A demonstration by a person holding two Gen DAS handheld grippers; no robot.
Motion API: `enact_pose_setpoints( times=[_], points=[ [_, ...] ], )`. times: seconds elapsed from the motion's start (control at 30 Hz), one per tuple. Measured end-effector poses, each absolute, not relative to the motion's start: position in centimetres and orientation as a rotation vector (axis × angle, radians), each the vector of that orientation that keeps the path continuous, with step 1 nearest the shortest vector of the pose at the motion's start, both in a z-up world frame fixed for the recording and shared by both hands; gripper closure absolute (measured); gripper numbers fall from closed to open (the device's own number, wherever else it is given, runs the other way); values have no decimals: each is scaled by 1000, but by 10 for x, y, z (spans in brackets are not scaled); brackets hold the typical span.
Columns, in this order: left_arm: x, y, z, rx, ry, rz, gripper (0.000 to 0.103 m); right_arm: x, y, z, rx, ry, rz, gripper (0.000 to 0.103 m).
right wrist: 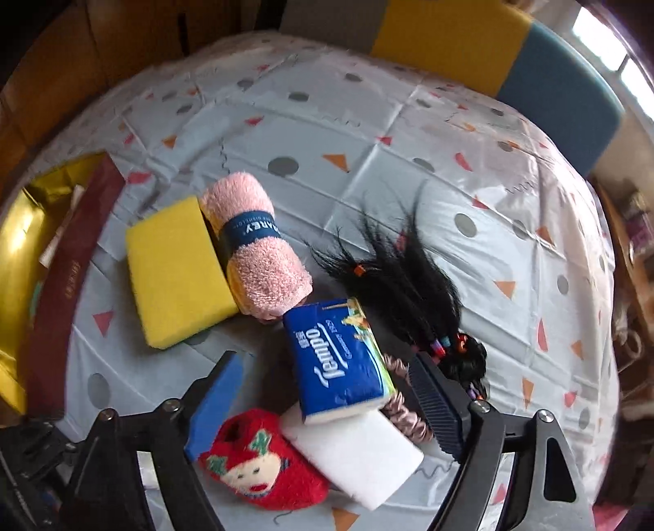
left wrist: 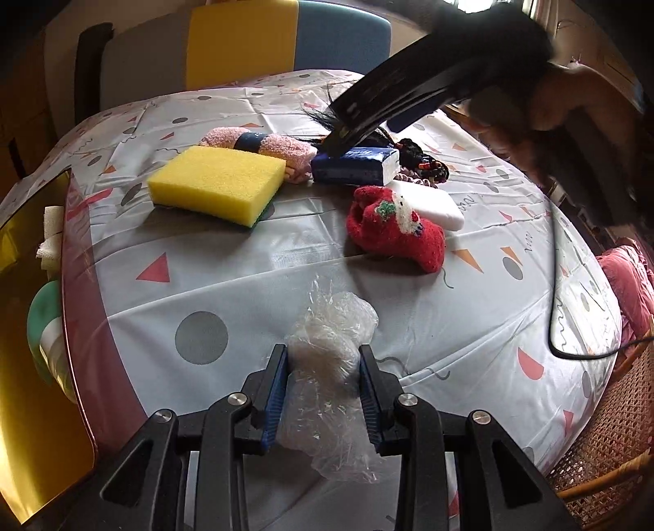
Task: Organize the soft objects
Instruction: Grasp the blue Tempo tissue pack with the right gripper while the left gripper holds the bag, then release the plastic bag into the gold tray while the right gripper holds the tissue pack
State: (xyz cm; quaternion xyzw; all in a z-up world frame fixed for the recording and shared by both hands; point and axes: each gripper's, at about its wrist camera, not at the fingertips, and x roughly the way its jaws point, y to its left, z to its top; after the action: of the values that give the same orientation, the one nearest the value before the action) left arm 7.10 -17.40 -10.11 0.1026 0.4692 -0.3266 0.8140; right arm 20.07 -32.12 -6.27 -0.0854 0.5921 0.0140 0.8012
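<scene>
My left gripper (left wrist: 323, 359) is shut on a crumpled clear plastic bag (left wrist: 331, 335) near the table's front edge. Farther back lie a yellow sponge (left wrist: 216, 184), a rolled pink towel (left wrist: 261, 147), a blue tissue pack (left wrist: 355, 165), a red sock (left wrist: 394, 228) and a white foam block (left wrist: 433, 204). My right gripper (right wrist: 327, 361) hangs open above the tissue pack (right wrist: 339, 359), one pad on each side, neither pressing it. Beside the pack are the sock (right wrist: 261, 469), the foam block (right wrist: 359, 453), a pink scrunchie (right wrist: 408, 412) and a black hairpiece (right wrist: 392, 286).
A gold-lined box with a maroon rim (left wrist: 77, 261) stands at the left edge, white and green items inside. A black cable (left wrist: 554, 286) trails over the right of the patterned tablecloth (left wrist: 245, 286). A wicker chair (left wrist: 613, 429) is at the right; a yellow-and-blue chair back (left wrist: 286, 36) is behind.
</scene>
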Motion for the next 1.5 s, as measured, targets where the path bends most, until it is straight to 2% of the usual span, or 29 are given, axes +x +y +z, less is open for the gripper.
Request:
enact_pose_setpoints(
  times=[0.1, 0.13, 0.17, 0.23, 0.47, 0.57, 0.67, 0.9, 1.07, 1.3, 1.5],
  points=[
    [72, -174, -101, 217, 1003, -699, 70, 214, -318, -80, -212, 1326, 29, 21],
    [72, -174, -102, 214, 1004, -699, 70, 217, -319, -86, -207, 1342, 23, 40],
    [72, -173, -102, 213, 1004, -700, 70, 218, -320, -90, -206, 1358, 12, 49],
    [72, -174, -102, 213, 1002, -702, 70, 216, -321, -87, -188, 1334, 15, 51],
    [70, -175, -99, 220, 1004, -689, 71, 167, -338, -19, -82, 1105, -58, 51],
    [68, -172, -90, 205, 992, -691, 72, 133, -342, -8, -16, 1072, -55, 51],
    [62, -164, -74, 177, 962, -704, 72, 94, -342, -18, 54, 1094, -41, 50],
    [61, -124, -22, 63, 887, -690, 72, 33, -339, -83, 144, 1211, -59, 50],
    [92, -69, 2, -87, 902, -569, 72, 30, -336, -87, 132, 1175, -84, 50],
    [171, 8, -13, -225, 993, -313, 72, 32, -328, -88, 57, 1163, -98, 50],
    [228, 29, -47, -248, 1067, -207, 71, 33, -326, -89, 22, 1160, -105, 50]
  ],
)
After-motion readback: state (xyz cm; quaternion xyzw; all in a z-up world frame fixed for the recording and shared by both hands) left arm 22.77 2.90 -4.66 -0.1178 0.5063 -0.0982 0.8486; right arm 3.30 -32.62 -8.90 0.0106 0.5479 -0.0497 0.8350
